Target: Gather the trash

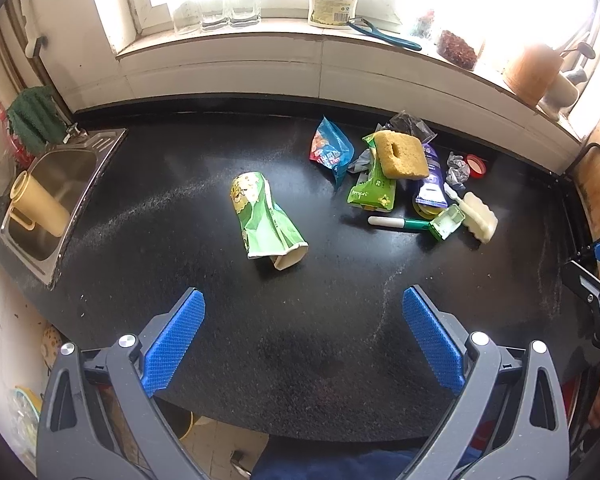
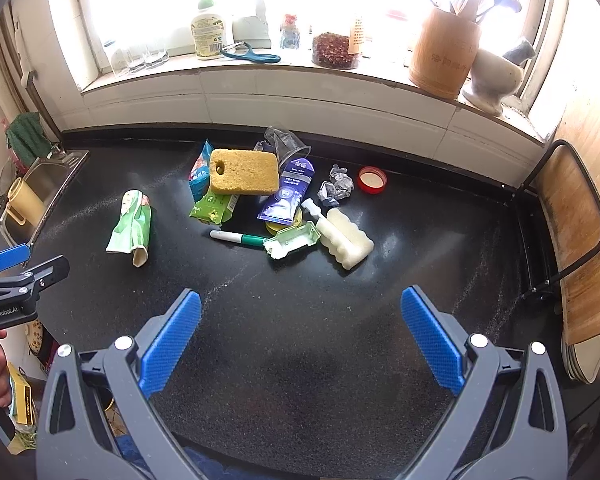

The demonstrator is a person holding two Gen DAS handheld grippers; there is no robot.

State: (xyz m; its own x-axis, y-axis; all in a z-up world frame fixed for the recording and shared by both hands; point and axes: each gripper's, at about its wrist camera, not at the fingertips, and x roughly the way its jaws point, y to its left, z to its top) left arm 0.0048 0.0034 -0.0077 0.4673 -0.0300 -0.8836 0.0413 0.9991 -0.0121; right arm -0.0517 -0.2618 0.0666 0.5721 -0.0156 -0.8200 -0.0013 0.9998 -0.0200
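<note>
Nearest the lens, both pairs of tongs are seen spread wide with nothing held between the blue pads: the left tongs [image 1: 303, 312] and the right tongs [image 2: 301, 312] are each poised over the bare near part of the black worktop [image 2: 320, 320], well short of the litter. Beyond the left tongs a flattened green carton [image 1: 266, 222] is found lying alone on its side, apart from the rest. Further back and to the right the main heap is gathered: a blue snack wrapper [image 1: 330, 151], a green packet [image 2: 214, 208] with a yellow sponge [image 2: 244, 177] resting on top, a purple pouch [image 2: 290, 192], a crushed clear cup [image 2: 282, 142], a crumpled foil ball [image 2: 336, 188], a red lid [image 2: 372, 179], a green marker [image 2: 236, 237], a small green plastic case [image 2: 292, 240] and a ribbed white sponge [image 2: 346, 242]. No bin or bag can be made out in either view. The collecting is judged not yet begun: nothing has been lifted and every piece remains to be picked up.
</note>
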